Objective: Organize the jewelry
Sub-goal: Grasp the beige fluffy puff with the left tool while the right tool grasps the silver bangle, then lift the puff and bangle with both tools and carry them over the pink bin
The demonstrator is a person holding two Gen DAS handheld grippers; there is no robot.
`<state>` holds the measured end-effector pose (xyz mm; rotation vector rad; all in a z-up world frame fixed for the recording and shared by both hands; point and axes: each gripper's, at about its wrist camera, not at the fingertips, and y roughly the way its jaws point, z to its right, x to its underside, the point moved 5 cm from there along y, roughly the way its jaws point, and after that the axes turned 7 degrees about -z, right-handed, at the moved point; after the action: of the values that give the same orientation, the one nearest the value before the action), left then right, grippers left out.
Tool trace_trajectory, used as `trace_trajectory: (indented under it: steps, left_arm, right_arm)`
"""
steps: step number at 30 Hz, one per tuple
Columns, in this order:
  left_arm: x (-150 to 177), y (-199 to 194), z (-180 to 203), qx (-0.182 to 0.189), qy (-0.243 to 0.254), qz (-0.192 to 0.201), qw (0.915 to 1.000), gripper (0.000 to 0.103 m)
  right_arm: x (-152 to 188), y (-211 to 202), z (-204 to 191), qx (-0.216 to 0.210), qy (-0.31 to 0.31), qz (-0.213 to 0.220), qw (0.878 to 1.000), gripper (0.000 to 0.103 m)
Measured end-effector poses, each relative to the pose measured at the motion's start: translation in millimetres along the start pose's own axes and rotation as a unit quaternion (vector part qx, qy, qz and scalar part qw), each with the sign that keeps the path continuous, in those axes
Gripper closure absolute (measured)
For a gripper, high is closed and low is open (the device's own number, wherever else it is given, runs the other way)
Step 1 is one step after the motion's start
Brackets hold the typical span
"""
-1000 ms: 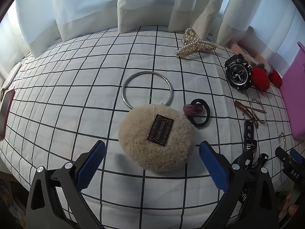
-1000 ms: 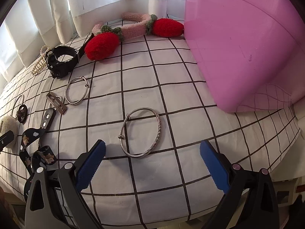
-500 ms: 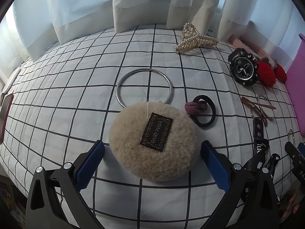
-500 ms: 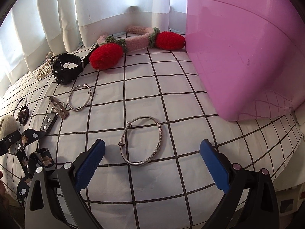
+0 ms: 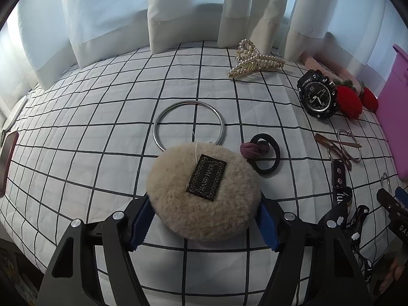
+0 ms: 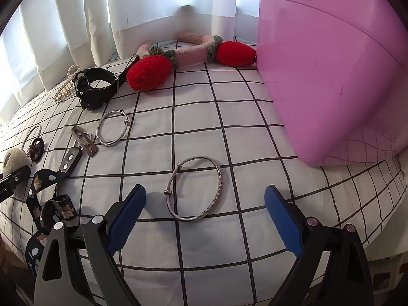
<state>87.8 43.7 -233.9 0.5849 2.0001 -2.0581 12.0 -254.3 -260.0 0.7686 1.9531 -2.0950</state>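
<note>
left tongs [image 5: 204,219]: closing on beige pompom [image 5: 204,191]; blue pads now against its fluff on both sides, were wide and clear of it a second ago
pompom: flat on the checked bed cover [image 5: 102,132], dark label up, thin thread to the large metal ring [image 5: 189,125] behind it; not lifted yet
right tongs [image 6: 205,209]: closing too, but wide apart, gripping nothing; a bit nearer the target than a second ago
silver bangle [image 6: 194,191]: flat on the cover, between and just ahead of the right pads, touching neither
pink box [image 6: 331,76]: just right of the bangle, likely drop-off; opening not visible
rest of items: black watch [image 5: 317,97], pearl claw clip [image 5: 252,60], black hair tie [image 5: 265,156], second bangle [image 6: 112,127], strawberry headband [image 6: 191,53], printed ribbon [image 6: 48,196], all unmoved on the bed
change summary: both tongs gone from fully spread to narrowing; left already on its item, right lagging
task meaning: first pickups starting, nothing sorted yet; soft pompom should squash and hold easily, ring probably dangles along; thin bangle lying flat looks the trickier grab
</note>
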Motion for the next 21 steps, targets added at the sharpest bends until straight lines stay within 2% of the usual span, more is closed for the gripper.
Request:
trace_trajectory:
  steps: [2,3,4,13,21]
  left_arm:
    - [1,0,-1,0.001,0.001,0.001,1.0000,0.037]
    - [1,0,-2,0.001,0.000,0.001,1.0000,0.038]
    - [1,0,-2,0.001,0.000,0.001,1.0000,0.039]
    - [4,-5,-8,0.008,-0.010,0.000,0.9999,0.044]
    - [-1,-32,-5,0.009,0.014,0.027,0.9995,0.044]
  right_arm:
    - [-1,-3,-6,-0.004,-0.014,0.005,1.000,0.038]
    - [-1,-4,-9,-0.004,-0.020,0.006,1.000,0.054]
    - [-2,-4,-12,-0.005,-0.024,0.005,1.000,0.060]
    - [-1,-6,-14,-0.011,-0.018,0.002,1.000,0.060]
    - [-5,-24,-25,-0.028,-0.023,0.011,0.999,0.060]
